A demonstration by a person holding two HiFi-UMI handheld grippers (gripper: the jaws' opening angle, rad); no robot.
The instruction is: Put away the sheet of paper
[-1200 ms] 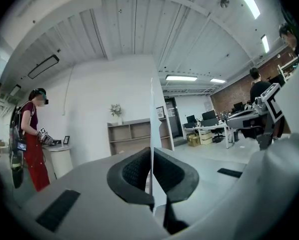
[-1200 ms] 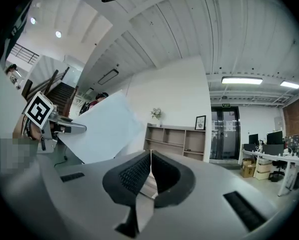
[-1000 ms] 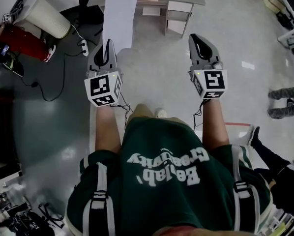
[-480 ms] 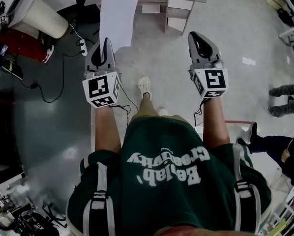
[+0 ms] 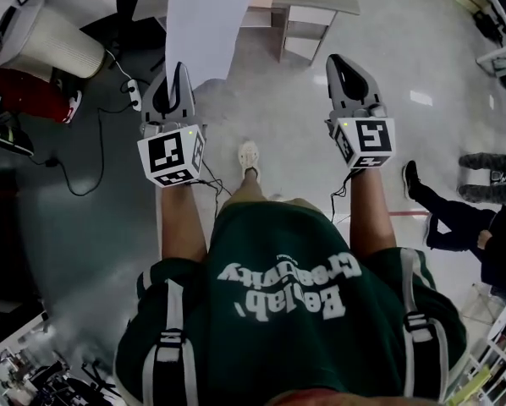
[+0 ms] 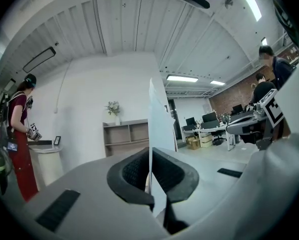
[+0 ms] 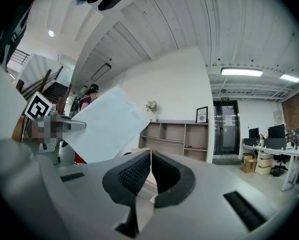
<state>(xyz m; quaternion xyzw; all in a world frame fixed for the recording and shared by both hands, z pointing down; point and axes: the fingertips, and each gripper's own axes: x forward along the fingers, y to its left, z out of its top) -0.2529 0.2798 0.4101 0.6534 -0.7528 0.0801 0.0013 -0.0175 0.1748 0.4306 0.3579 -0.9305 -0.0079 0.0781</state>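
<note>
Item 1. Sheet [image 5: 206, 19]: white, plain. It is pinched by its near edge in my left gripper [image 5: 178, 69] and is off the floor. It stands up and away from the jaws. The left gripper view shows it edge-on as a thin upright blade [image 6: 157, 116], and the right gripper view shows its broad face [image 7: 107, 129], tilted, one corner uppermost.

Item 2. Left gripper [image 6: 150, 153]: jaws closed on the sheet, ribbed pads pressed flat against both faces. Marker cube [image 5: 172, 156] sits at its rear, above my forearm.

Item 3. Right gripper [image 5: 338, 61]: held level beside the left one and well apart from it. In its own view the jaws [image 7: 150, 155] meet, with nothing between them.

Item 4. Shelf unit [image 5: 308, 11]: pale wood with open compartments, standing on the floor ahead of me. The sheet's far end overlaps it in the head view. A small plant [image 6: 112, 107] and a framed picture [image 7: 201, 115] are on top.

Item 5. Round white stand [image 5: 54, 30]: at the floor's far left. A person in red [image 6: 19, 134] stands beside it.

Item 6. Black cable [image 5: 84, 169]: looped on the grey floor left of my left arm.

Item 7. Other people [image 5: 460, 218]: at the floor's right edge.
</note>
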